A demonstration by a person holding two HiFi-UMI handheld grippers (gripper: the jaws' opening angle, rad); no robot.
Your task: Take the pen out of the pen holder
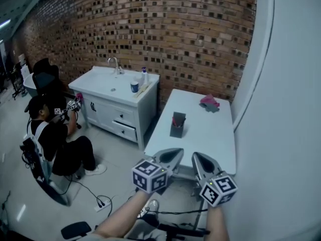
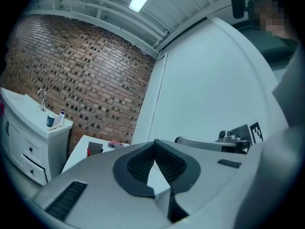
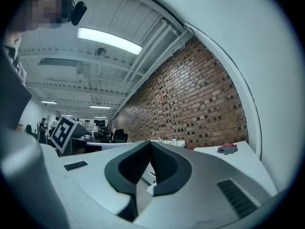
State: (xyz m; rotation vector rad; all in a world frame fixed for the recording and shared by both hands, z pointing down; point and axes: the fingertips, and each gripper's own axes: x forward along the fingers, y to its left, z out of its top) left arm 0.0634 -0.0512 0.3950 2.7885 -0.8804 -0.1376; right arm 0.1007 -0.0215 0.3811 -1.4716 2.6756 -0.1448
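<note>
One pen holder (image 1: 177, 125) on the table (image 1: 213, 137), its pen (image 1: 174, 121) barely a red sliver, one pink cloth (image 1: 209, 103), two grippers, left gripper (image 1: 176, 151) and right gripper (image 1: 197, 155), both closed, empty

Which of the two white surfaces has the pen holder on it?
The plain table by the wall holds the pen holder; the other is a sink cabinet with a tap.

- Left hand-held gripper (image 1: 174, 153): grey shell, black ribbed pads (image 2: 138, 163), white cube (image 1: 149, 176) with black squares.
- Right hand-held gripper (image 1: 199, 158): same colours.
- Counter (image 1: 215, 134) ahead of them: white.
- Pen holder (image 1: 177, 125): dark grey; pen (image 2: 88, 152) red.
- Cloth (image 1: 209, 102) beyond: pink.
- Wall (image 1: 175, 29): red-brown brick, dark-speckled.
</note>
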